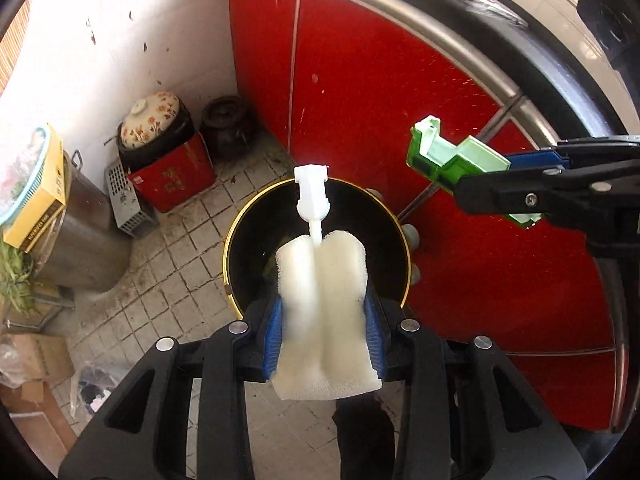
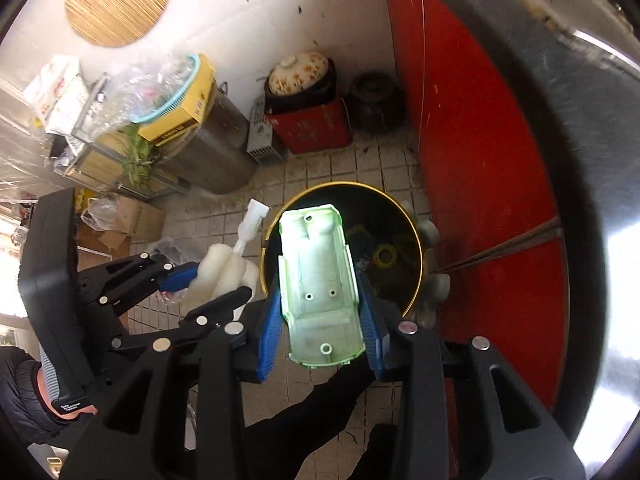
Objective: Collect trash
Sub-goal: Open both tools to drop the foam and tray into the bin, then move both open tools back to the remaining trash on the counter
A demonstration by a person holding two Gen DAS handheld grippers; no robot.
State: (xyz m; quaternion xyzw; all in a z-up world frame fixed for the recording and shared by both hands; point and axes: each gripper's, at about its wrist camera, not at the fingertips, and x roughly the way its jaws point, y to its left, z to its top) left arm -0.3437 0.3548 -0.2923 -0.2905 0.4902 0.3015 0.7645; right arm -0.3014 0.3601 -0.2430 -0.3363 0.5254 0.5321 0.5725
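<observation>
My left gripper (image 1: 325, 340) is shut on a white sponge brush head (image 1: 326, 304) with a white plastic stem (image 1: 312, 196), held over the black bin with a gold rim (image 1: 240, 232) on the tiled floor. In the right wrist view the same sponge brush head (image 2: 224, 272) hangs left of the bin (image 2: 416, 248). My right gripper (image 2: 320, 324) is shut on a pale green toy car shell (image 2: 320, 280), underside showing, above the bin's opening. From the left wrist view the toy car shell (image 1: 452, 160) and right gripper (image 1: 492, 184) sit at right, in front of the red cabinet.
Red cabinet doors (image 1: 380, 100) under a steel counter edge stand right of the bin. A flowered clay pot (image 1: 150, 120) on a red box (image 1: 172, 180), a dark jar (image 1: 228, 120), a steel pot (image 1: 80, 240) and cardboard boxes (image 2: 132, 220) crowd the left. Yellow scraps (image 2: 386, 256) lie inside the bin.
</observation>
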